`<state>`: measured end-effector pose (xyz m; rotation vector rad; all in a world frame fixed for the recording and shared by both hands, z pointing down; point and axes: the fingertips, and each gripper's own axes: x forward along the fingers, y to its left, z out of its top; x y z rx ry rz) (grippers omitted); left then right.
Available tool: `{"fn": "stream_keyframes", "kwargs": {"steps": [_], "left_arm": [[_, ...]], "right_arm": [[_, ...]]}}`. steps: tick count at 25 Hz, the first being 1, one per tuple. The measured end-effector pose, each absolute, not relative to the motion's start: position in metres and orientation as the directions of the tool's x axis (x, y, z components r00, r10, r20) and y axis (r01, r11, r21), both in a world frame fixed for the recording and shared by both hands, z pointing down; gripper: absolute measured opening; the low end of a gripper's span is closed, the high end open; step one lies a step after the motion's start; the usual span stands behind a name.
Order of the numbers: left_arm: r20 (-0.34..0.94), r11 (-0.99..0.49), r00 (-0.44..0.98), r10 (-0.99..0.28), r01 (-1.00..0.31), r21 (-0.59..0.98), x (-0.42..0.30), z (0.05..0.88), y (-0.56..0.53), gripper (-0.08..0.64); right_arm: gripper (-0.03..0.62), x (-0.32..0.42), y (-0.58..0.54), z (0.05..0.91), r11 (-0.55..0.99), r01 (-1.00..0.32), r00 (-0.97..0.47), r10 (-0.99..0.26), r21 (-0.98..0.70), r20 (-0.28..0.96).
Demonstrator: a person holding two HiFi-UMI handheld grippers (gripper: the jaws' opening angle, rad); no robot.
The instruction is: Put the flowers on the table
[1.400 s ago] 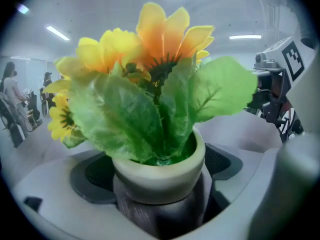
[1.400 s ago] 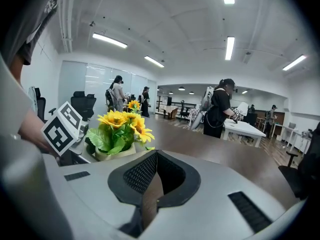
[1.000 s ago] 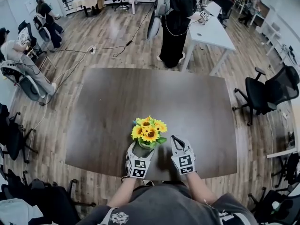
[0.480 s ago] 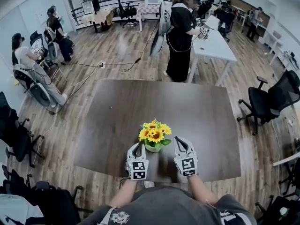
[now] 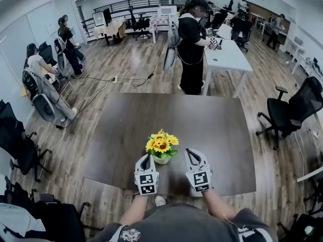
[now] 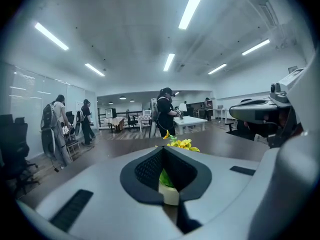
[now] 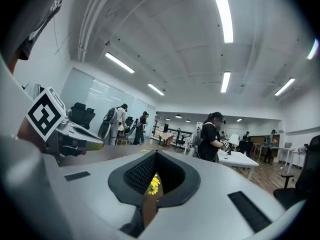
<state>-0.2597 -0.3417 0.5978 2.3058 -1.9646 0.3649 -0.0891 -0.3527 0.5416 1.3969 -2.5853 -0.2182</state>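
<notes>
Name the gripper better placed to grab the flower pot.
Probably left: the left gripper points beside the flower pot, nearer than the right gripper. Both jaws are shut.

Right tongs (image 7: 155, 157): jaws together, nothing gripped. Thin slit between the pads shows yellow flowers (image 7: 153, 184) beyond the tips, on the brown table (image 7: 148, 206). Left tongs (image 7: 92, 143) at frame left, marker cube (image 7: 45, 115) up. Person in black (image 7: 210, 143) stands at a white table (image 7: 239, 160) behind.
</notes>
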Motion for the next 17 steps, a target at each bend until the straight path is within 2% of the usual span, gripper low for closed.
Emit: {"fn": "stream_keyframes", "kwargs": {"steps": [17], "left_arm": [[0.252, -0.146, 0.127, -0.959, -0.988, -0.057, -0.236, 0.599, -0.314, 0.008]], "right_arm": [[0.023, -0.059, -0.321, 0.544, 0.547, -0.807, -0.535, -0.837, 0.223, 0.116]]}}
